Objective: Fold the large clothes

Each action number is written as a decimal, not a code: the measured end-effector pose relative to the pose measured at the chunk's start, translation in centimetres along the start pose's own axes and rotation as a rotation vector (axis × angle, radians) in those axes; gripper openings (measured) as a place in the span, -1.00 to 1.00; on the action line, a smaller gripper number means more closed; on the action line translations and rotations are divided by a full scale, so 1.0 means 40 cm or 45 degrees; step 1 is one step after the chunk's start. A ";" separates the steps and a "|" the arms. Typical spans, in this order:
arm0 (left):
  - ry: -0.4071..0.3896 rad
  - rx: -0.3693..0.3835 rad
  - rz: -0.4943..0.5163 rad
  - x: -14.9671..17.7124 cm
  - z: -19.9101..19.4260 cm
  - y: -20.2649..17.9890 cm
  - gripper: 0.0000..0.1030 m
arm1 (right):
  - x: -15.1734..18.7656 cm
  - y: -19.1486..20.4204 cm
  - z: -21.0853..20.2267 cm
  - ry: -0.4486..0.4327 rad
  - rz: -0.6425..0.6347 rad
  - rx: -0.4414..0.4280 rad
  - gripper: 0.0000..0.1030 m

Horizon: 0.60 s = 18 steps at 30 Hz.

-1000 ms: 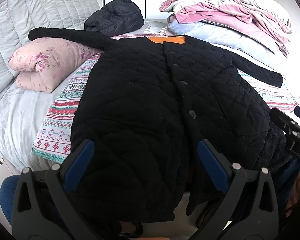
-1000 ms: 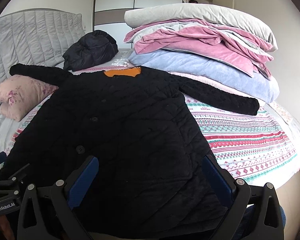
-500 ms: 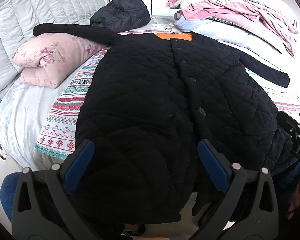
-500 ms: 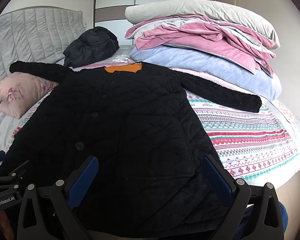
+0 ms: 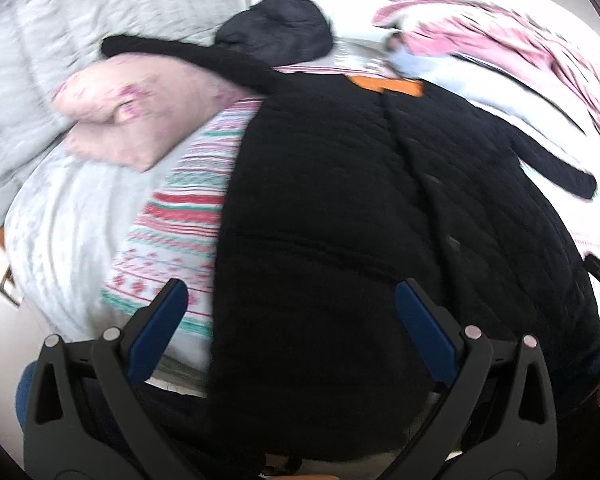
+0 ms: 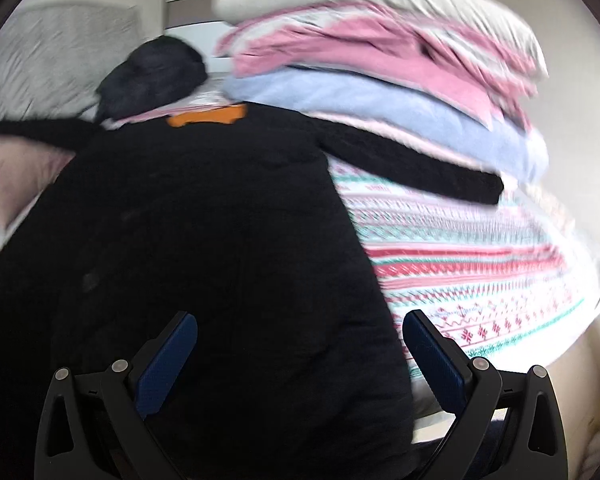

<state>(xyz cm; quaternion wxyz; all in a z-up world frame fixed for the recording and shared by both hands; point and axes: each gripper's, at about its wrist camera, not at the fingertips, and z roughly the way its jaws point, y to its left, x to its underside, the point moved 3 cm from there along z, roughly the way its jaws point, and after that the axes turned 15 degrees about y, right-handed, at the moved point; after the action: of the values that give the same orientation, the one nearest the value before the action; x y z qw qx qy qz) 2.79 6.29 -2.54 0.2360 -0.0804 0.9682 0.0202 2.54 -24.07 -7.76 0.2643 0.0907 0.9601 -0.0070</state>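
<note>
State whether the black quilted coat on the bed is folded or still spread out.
Spread out. The black quilted coat lies flat and full length on the patterned blanket, both sleeves stretched sideways and the orange collar lining showing.

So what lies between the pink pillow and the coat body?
A strip of the patterned blanket separates the pillow from the coat, clearest in the left wrist view; the coat's sleeve crosses above the pillow.

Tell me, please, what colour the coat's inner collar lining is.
Orange, on the black coat; the lining shows best in the right wrist view.
</note>
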 end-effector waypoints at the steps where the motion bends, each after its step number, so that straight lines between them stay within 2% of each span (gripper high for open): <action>1: 0.012 0.005 -0.027 -0.005 0.008 0.025 1.00 | -0.004 -0.029 0.021 0.056 0.024 -0.043 1.00; 3: 0.053 -0.019 -0.073 -0.007 0.029 0.077 0.97 | -0.006 -0.088 0.063 0.101 0.057 -0.140 1.00; 5: 0.038 -0.023 -0.117 -0.002 0.047 0.112 0.86 | 0.005 -0.124 0.099 0.149 0.109 -0.194 1.00; 7: 0.064 0.035 -0.146 0.005 0.080 0.130 0.86 | 0.025 -0.123 0.140 0.227 0.086 -0.203 1.00; 9: 0.123 0.106 -0.156 0.012 0.114 0.123 0.66 | 0.027 -0.110 0.172 0.293 0.061 -0.245 0.83; 10: 0.133 0.122 -0.155 0.014 0.127 0.115 0.61 | 0.029 -0.103 0.171 0.289 0.056 -0.231 0.81; 11: 0.149 0.129 -0.148 0.015 0.138 0.104 0.47 | 0.025 -0.100 0.164 0.273 0.042 -0.232 0.67; 12: 0.160 0.137 -0.121 0.013 0.151 0.089 0.22 | 0.021 -0.097 0.153 0.256 0.031 -0.253 0.43; 13: 0.179 0.144 -0.097 0.012 0.162 0.075 0.09 | 0.023 -0.094 0.142 0.255 0.026 -0.254 0.33; 14: 0.205 0.125 -0.073 0.010 0.177 0.062 -0.04 | 0.017 -0.097 0.133 0.236 0.033 -0.254 0.10; 15: 0.210 0.106 -0.066 0.010 0.180 0.054 -0.25 | 0.020 -0.101 0.124 0.226 0.041 -0.259 -0.25; 16: 0.199 0.092 -0.041 0.009 0.177 0.040 -0.38 | 0.021 -0.107 0.120 0.209 0.052 -0.267 -0.42; 17: 0.187 0.080 -0.014 0.008 0.171 0.028 -0.53 | 0.018 -0.118 0.112 0.193 0.073 -0.258 -0.69; 18: 0.175 0.052 0.003 0.012 0.161 0.021 -0.62 | 0.020 -0.122 0.108 0.186 0.083 -0.279 -0.72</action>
<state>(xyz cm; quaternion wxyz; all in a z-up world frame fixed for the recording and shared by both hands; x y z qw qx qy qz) 5.16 7.55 -8.48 0.1705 -0.0755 0.9824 -0.0048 3.17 -29.01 -12.05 0.2022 0.0929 0.9684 0.1130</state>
